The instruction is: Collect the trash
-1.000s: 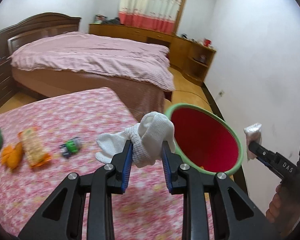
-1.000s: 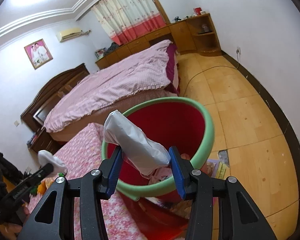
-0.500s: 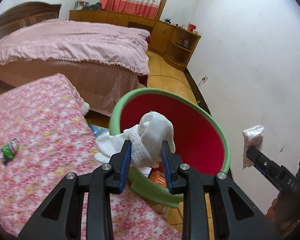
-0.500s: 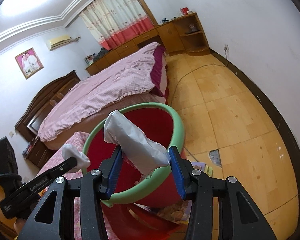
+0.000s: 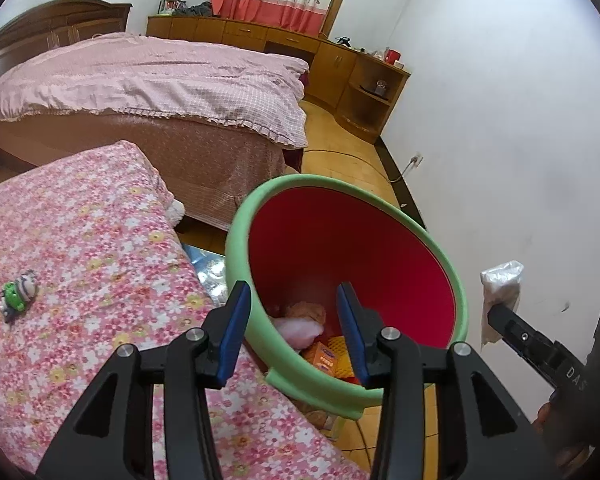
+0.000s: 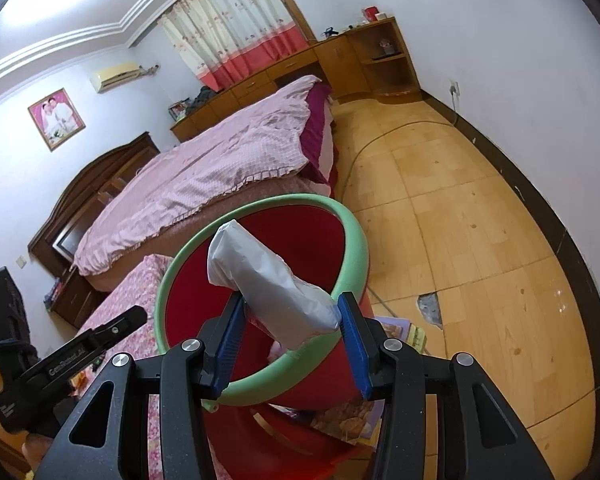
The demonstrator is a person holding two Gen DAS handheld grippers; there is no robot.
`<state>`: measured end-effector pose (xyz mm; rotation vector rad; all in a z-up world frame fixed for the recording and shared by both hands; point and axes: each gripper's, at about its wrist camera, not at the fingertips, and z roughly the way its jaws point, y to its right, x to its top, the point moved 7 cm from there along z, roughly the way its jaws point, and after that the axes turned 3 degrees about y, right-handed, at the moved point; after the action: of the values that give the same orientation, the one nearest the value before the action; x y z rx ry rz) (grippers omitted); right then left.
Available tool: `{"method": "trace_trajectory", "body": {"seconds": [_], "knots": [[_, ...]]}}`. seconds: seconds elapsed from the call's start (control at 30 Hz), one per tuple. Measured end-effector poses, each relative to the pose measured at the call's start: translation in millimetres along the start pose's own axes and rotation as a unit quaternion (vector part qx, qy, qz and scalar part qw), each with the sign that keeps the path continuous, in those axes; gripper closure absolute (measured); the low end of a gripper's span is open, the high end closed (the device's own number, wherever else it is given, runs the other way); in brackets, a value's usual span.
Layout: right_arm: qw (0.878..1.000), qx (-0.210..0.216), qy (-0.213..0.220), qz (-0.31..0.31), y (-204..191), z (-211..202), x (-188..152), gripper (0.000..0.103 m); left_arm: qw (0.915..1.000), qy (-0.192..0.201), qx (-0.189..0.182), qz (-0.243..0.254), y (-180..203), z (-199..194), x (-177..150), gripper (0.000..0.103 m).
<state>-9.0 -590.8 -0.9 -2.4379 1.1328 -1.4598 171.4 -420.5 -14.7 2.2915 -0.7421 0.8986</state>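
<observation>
A red bin with a green rim [image 5: 456, 292] stands beside the flowered table [image 5: 80, 264]; it also shows in the right wrist view [image 6: 356, 236]. My left gripper [image 5: 294, 308] is open and empty over the bin's near rim. A white wad [image 5: 298, 328] lies inside the bin among packets [image 5: 326, 354]. My right gripper [image 6: 290, 318] is shut on a grey-white crumpled bag [image 6: 268, 280], held at the bin's rim; it shows at the right of the left wrist view [image 5: 500, 292].
A small green toy [image 5: 18, 292] lies on the flowered table. A bed with a pink cover [image 5: 148, 80] stands behind. Wooden cabinets [image 5: 340, 64] line the far wall. Papers [image 6: 352, 416] lie on the wooden floor by the bin.
My left gripper has opened and the white sock-like wad has left it; a white wad now lies in the bin. The right gripper still holds its bag near the rim.
</observation>
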Motion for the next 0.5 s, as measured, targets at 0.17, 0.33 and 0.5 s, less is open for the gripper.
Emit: {"method": "trace_trajectory", "body": {"seconds": [0.17, 0.33, 0.5], "knots": [[1.000, -0.002, -0.009, -0.024, -9.5, 13.1, 4.0, 0.054, 0.9999, 0.006, 0.015, -0.001, -10.5, -14.0, 1.2, 0.058], [0.999, -0.002, -0.021, -0.040, -18.3, 29.3, 3.1, 0.053, 0.9995, 0.008, 0.029, -0.012, -21.9, -24.5, 1.3, 0.058], [0.998, 0.006, -0.041, -0.047, -25.9, 44.6, -2.0, 0.053, 0.9986, 0.015, 0.043, -0.026, -38.0, -38.2, 1.8, 0.058]]}}
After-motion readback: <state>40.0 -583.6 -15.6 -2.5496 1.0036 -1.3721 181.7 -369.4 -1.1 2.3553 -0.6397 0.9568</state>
